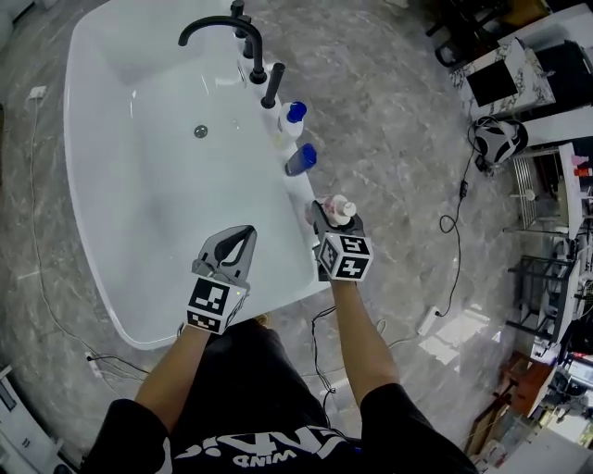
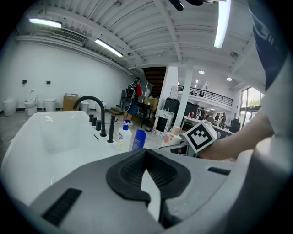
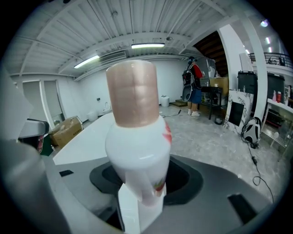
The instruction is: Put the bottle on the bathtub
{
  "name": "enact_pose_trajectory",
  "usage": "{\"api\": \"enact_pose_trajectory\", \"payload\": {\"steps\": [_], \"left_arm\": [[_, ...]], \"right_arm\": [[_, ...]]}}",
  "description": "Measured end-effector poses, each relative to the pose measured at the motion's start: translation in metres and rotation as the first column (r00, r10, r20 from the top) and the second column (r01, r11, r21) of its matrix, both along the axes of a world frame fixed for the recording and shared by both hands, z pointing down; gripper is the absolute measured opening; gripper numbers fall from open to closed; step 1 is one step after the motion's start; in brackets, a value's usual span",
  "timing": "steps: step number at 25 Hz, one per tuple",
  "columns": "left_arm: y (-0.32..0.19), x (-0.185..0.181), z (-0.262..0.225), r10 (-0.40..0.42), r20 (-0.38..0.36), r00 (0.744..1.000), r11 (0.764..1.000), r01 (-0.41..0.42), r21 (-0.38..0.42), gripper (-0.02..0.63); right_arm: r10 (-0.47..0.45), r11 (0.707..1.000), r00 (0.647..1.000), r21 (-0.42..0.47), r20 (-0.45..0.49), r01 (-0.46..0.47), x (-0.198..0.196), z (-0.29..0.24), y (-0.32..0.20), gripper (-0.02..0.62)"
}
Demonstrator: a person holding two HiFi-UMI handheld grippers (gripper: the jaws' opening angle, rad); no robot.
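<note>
Grey marbled floor (image 1: 398, 139) lies all round the white bathtub (image 1: 139, 204). The bottle (image 1: 343, 207), white with a pale pinkish cap and a red print on its side, stands upright in my right gripper (image 1: 335, 220). It is held at the outer edge of the tub's faucet-side rim, near the corner closest to me; whether its base touches the rim I cannot tell. In the right gripper view my fingers pinch the bottle (image 3: 137, 137) low on its body, one on each side, and the cap rises well above them.

My left gripper (image 1: 246, 231) hangs over the tub's basin, just beside the right one. In the left gripper view its dark pads (image 2: 158, 171) are pressed together at the tips, with nothing between them.

Farther along the same rim stand a blue bottle (image 1: 301, 159) and a white pump bottle (image 1: 293, 118) with a blue top, close to each other. Beyond them are the black faucet (image 1: 218, 26) and its handles.
</note>
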State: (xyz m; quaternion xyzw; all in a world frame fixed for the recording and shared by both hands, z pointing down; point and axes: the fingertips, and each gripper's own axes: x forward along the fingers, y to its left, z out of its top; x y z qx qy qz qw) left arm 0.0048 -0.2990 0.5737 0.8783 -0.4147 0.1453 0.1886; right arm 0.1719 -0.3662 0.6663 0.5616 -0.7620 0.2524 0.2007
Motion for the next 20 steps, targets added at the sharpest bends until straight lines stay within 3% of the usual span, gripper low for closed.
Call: {"api": "enact_pose_trajectory", "payload": {"steps": [20], "left_arm": [[-0.012, -0.01, 0.025, -0.034, -0.001, 0.999, 0.998, 0.034, -0.062, 0.006]], "right_arm": [[-0.046, 0.999, 0.999, -0.005, -0.01, 0.046, -0.018, 0.036, -0.028, 0.247]]}}
